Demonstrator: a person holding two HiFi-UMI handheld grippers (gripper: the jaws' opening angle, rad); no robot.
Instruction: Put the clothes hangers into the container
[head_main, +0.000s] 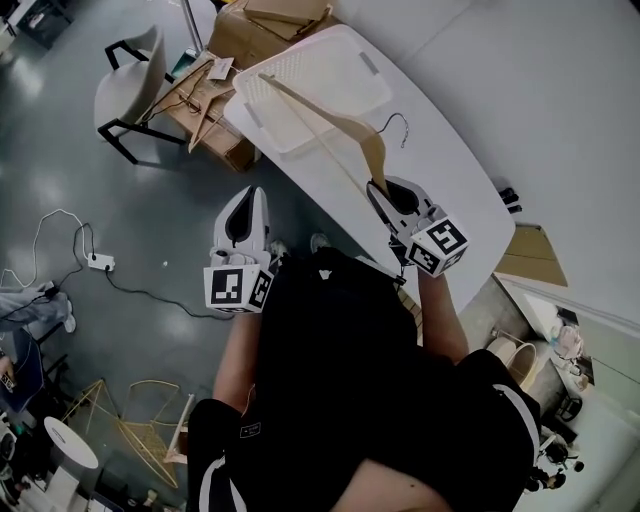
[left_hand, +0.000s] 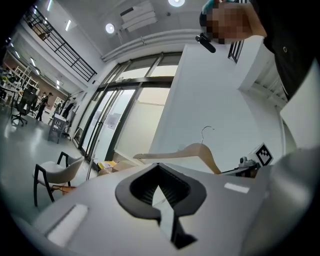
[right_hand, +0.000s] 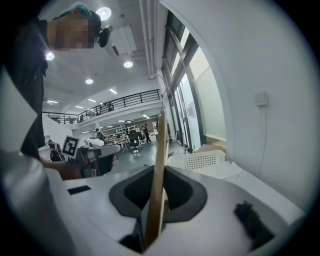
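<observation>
A wooden hanger (head_main: 330, 125) is clamped at one end in the right tool (head_main: 378, 186), so its far arm reaches over the container (head_main: 340, 68) on the table (head_main: 455, 175); the left tool (head_main: 247, 195) is seen closed, empty.

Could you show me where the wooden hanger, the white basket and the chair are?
wooden hanger (head_main: 374, 158): head view, broad middle below the hook.
white basket (head_main: 335, 72): head view, bare floor inside.
chair (head_main: 128, 82): head view, pale seat shell.
</observation>
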